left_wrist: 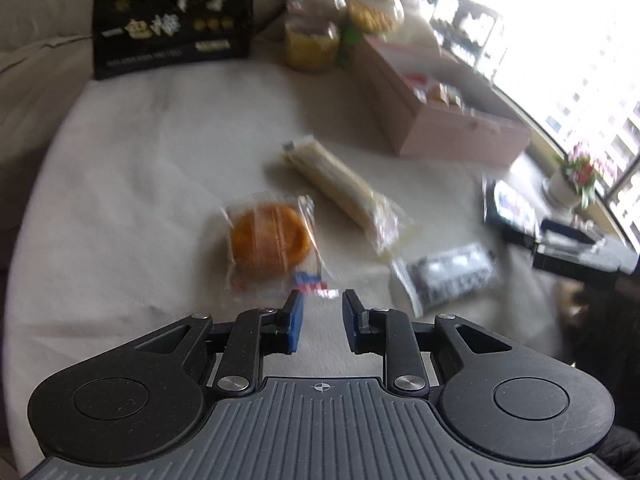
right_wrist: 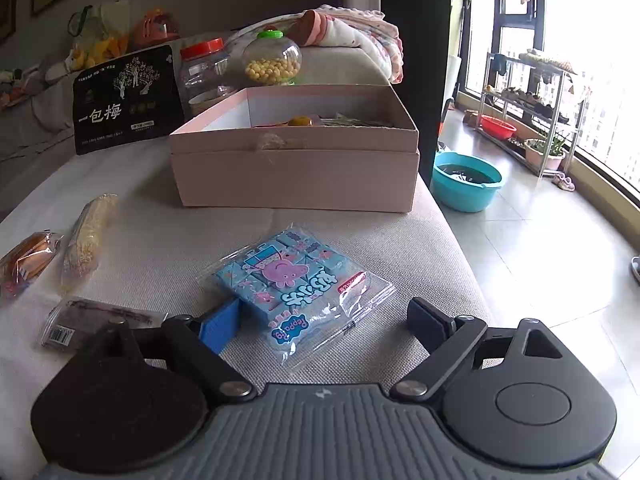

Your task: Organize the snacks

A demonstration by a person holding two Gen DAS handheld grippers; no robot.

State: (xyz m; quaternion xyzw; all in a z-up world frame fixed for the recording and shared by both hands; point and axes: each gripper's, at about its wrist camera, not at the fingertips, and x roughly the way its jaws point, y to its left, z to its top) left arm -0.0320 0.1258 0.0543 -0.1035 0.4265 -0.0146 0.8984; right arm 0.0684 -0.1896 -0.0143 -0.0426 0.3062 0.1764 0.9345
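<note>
**Right gripper wide over blue snack pack, left gripper nearly closed and empty**

We see the left gripper (left_wrist: 322, 312) angled down at the cloth-covered surface (left_wrist: 140, 168), its blue pads (left_wrist: 295, 322) close together with only a narrow gap and nothing between them. Just ahead and slightly left of it lies a round orange cake in clear wrap (left_wrist: 269, 242). Ahead, a long pale wrapped bar (left_wrist: 340, 184) runs diagonally, far end toward upper left, near end toward lower right. To the right sits a dark snack packet (left_wrist: 452, 274), blurred, print unreadable.

The right gripper (right_wrist: 324, 322) tilts down too, jaws spread wide and holding nothing. The blue Peppa Pig snack pack (right_wrist: 296, 284) lies flat between and just ahead of its fingers, its near left corner touching or just beside the left blue pad (right_wrist: 219, 326), we cannot tell which; the right finger stands apart. The "Peppa Pig" lettering reads upside down, pack top toward the gripper, long axis diagonal from far left to near right. Beyond it is the open pink box (right_wrist: 296, 176). Farther left stands a black bag (right_wrist: 126, 100) printed "一包梅".
</note>
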